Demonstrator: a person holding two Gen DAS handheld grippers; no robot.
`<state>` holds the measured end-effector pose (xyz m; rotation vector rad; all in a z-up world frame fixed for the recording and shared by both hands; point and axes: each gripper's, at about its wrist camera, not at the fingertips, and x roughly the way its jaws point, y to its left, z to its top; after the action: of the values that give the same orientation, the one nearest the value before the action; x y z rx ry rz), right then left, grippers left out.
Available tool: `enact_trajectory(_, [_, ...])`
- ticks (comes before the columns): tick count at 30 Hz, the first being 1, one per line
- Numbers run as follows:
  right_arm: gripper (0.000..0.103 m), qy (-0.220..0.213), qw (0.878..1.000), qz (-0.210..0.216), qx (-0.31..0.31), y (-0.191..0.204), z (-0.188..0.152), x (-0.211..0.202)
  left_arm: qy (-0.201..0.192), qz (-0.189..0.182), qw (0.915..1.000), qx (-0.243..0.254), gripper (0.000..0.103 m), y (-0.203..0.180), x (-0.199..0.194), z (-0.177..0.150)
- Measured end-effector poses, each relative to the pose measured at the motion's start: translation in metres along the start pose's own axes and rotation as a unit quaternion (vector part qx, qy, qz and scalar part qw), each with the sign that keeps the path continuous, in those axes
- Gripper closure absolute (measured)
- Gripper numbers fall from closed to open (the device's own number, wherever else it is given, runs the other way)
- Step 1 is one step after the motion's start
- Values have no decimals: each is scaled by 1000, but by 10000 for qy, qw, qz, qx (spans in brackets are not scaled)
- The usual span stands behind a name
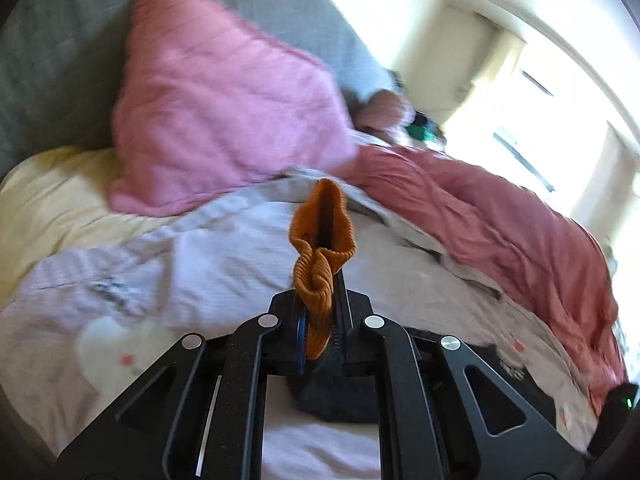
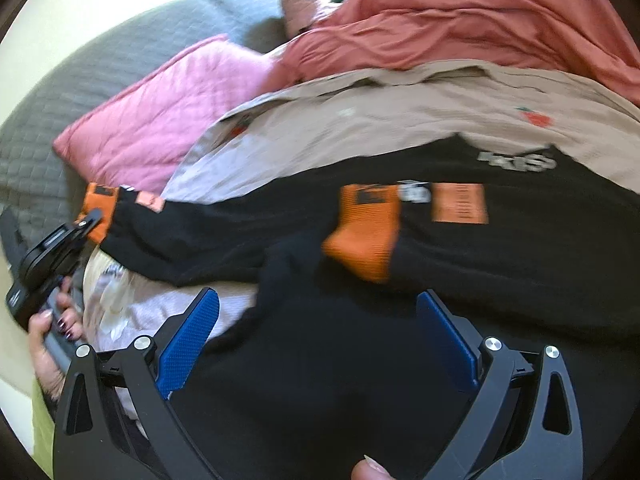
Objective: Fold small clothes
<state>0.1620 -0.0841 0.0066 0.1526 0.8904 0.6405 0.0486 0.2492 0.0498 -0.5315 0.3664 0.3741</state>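
Note:
My left gripper is shut on the orange ribbed cuff of a black garment, holding it above the bed. In the right wrist view the same left gripper grips an orange cuff at the far left. The black garment with orange cuffs and patches lies spread across the bed; a second orange cuff lies on its middle. My right gripper is open, its blue pads on either side of black fabric just below that cuff.
A pink quilted pillow leans on a grey headboard. A rust-red blanket and a beige printed cloth lie behind the garment. A pale printed sheet covers the bed. A bright window is at the right.

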Motion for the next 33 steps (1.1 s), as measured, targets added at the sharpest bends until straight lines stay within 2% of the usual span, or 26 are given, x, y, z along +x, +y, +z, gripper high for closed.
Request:
enact_trajectory(6, [5,-287,9971,-488,513,-66,-5,-39,407,-720,9949,571,99,-78,4,-23])
enact_trajectory(10, [5,-462,9912,-1028,698,-101,-11,-62,714,-1001,9863,1104,99,-135,14,-46])
enact_trajectory(14, [5,-555,9864,-1207,968,-126,-17,-78,1247,-1317,9744,1330,99,-178,30,-80])
enact_trajectory(15, [5,-571,9858,-1233,985,-129,-18,-81,1386,-1385,9708,1381,99,-183,36,-90])
enact_trajectory(18, [5,-600,9852,-1250,1008,-132,-19,-84,1928,-1546,9522,1797,98,-194,52,-129])
enact_trajectory(19, [5,-600,9853,-1247,1001,-131,-19,-84,2158,-1550,9451,1905,97,-194,57,-141])
enact_trajectory(22, [5,-560,9864,-1208,968,-124,-18,-78,2572,-1392,9322,2132,93,-192,67,-167])
enact_trajectory(24, [5,-519,9873,-1169,938,-120,-15,-73,2599,-1430,9279,2259,90,-192,64,-171])
enact_trajectory(26, [5,-477,9888,-1111,870,-112,-13,-68,2656,-1610,9239,2234,78,-190,60,-170])
enact_trajectory(27, [5,-459,9895,-1085,832,-108,-12,-67,2698,-1730,9219,2178,69,-187,57,-168])
enact_trajectory(28, [5,-454,9900,-1067,808,-105,-12,-66,2732,-1808,9196,2166,64,-187,54,-169])
enact_trajectory(29, [5,-450,9907,-1024,774,-101,-10,-65,2744,-1855,9180,2180,64,-186,51,-169])
enact_trajectory(31, [5,-445,9918,-945,743,-96,-8,-64,2684,-1870,9193,2186,64,-187,46,-164])
enact_trajectory(32, [5,-434,9926,-861,744,-92,-6,-63,2603,-1864,9221,2173,64,-186,42,-159])
enact_trajectory(33, [5,-412,9932,-790,749,-89,-5,-61,2447,-1803,9284,2137,62,-183,40,-151])
